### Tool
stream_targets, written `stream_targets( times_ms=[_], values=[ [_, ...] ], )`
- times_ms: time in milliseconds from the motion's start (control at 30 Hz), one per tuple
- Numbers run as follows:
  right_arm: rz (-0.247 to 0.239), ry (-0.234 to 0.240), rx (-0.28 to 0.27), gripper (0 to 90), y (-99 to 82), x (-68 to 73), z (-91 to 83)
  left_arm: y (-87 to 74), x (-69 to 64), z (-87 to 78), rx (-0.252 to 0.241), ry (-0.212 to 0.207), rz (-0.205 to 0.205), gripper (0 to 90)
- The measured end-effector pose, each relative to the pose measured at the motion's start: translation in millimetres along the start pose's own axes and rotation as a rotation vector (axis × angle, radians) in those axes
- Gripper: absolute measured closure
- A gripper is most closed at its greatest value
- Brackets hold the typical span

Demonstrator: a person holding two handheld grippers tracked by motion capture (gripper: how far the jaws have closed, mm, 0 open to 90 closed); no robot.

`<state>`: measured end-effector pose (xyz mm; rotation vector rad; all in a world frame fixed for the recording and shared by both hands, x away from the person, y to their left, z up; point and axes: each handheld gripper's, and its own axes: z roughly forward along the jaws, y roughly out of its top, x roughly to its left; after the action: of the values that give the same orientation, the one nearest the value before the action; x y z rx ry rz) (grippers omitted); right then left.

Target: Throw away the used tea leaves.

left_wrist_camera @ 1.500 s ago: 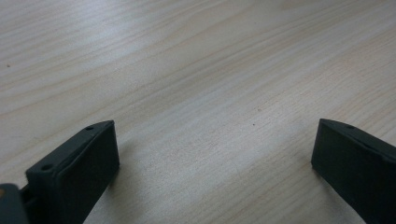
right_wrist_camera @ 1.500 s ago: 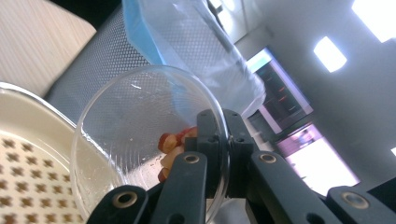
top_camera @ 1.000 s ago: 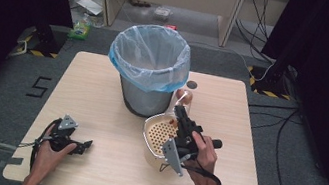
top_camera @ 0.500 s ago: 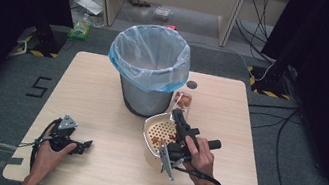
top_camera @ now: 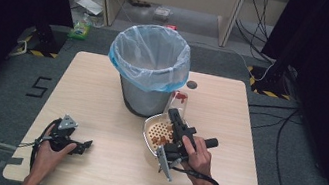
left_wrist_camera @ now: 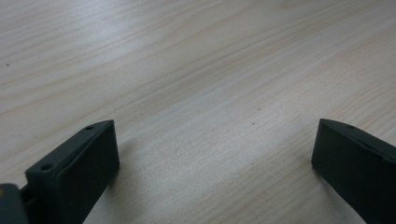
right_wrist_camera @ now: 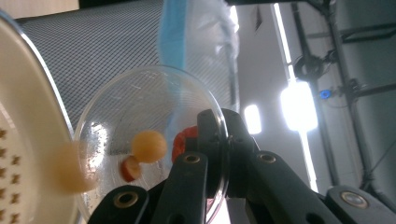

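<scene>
Since a moment ago the right gripper (top_camera: 179, 106) has tipped the small clear bowl (right_wrist_camera: 154, 140) up on edge beside the white colander (top_camera: 154, 132). Its jaws are pinched tight on the bowl's rim, and a few bits of food cling inside. Nearer the table's (top_camera: 101, 92) front edge, the left gripper (top_camera: 84, 145) rests with jaws spread wide, holding nothing. Beyond stands the lined bin (top_camera: 148, 69).
</scene>
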<state>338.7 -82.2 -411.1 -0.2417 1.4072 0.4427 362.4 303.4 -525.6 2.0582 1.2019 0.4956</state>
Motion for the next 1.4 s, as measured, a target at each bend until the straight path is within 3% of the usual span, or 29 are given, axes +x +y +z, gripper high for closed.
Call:
stream_targets(
  times_ms=[67,233,367,467,500,533,600,633,667,700,733,833,933,967,1167,1233,1267,1300,1333,1400],
  values=[
    [0.031,-0.021,-0.007,88.2,0.8,-3.5,-0.7,0.0,0.0,0.0,0.000,0.000,0.000,0.0],
    [0.006,-0.023,0.018,88.2,-1.1,-1.3,1.4,0.0,0.0,0.0,0.000,0.000,-0.001,0.0],
    [0.017,-0.025,0.010,88.1,-1.5,-3.2,0.0,-0.1,-0.1,-0.2,0.001,0.002,0.003,0.0],
    [0.220,0.014,0.030,88.1,-11.2,-12.6,2.6,-0.1,0.0,-0.1,0.001,0.001,0.001,0.0],
    [0.269,0.029,0.037,88.1,-14.1,-14.8,3.6,-0.1,0.0,-0.1,0.001,0.001,0.001,0.0],
    [0.269,0.029,0.037,88.1,-14.1,-14.8,3.6,-0.1,0.0,-0.2,0.001,0.001,0.001,0.0],
    [0.448,0.071,0.065,88.1,-25.6,-22.7,6.0,-0.1,0.0,0.0,0.000,0.000,-0.001,0.0],
    [0.448,0.071,0.065,88.1,-25.6,-22.7,6.0,-0.1,0.0,0.0,0.000,0.000,-0.001,0.0],
    [0.543,0.093,0.080,88.0,-32.5,-26.2,7.4,-0.1,-0.1,0.0,0.000,0.000,-0.001,0.0],
    [0.543,0.093,0.080,88.0,-32.5,-26.2,7.4,-0.1,-0.1,0.0,0.000,0.000,-0.001,0.0],
    [0.627,0.113,0.097,88.0,-39.6,-29.1,8.9,-0.1,0.0,-0.1,0.000,0.001,0.002,0.0],
    [0.744,0.140,0.131,88.0,-49.0,-32.9,10.9,-0.1,0.0,0.0,0.000,0.000,-0.001,0.0],
    [0.844,0.171,0.163,87.9,-58.4,-35.1,13.4,-0.1,-0.1,0.0,0.000,0.000,-0.001,0.0],
    [0.844,0.171,0.163,87.9,-58.4,-35.1,13.4,-0.1,0.0,0.0,0.000,0.000,-0.001,0.0],
    [1.056,0.229,0.222,87.9,-85.1,-37.9,23.7,0.0,0.1,0.1,0.000,-0.001,-0.002,0.0],
    [1.102,0.267,0.247,87.8,-92.3,-37.7,28.0,0.0,0.1,0.1,0.000,-0.001,-0.002,0.0],
    [1.102,0.267,0.247,87.8,-92.3,-37.7,28.0,0.0,0.1,0.1,0.000,-0.001,-0.002,0.0],
    [1.141,0.291,0.267,87.8,-100.5,-38.3,33.1,0.0,0.1,0.1,0.000,-0.001,-0.002,0.0],
    [1.141,0.291,0.267,87.8,-100.5,-38.3,33.1,0.0,0.1,0.1,0.000,-0.001,-0.002,0.0],
    [1.186,0.291,0.280,87.8,-108.4,-39.0,36.8,0.1,0.4,0.0,0.002,-0.003,-0.002,0.0]
  ],
)
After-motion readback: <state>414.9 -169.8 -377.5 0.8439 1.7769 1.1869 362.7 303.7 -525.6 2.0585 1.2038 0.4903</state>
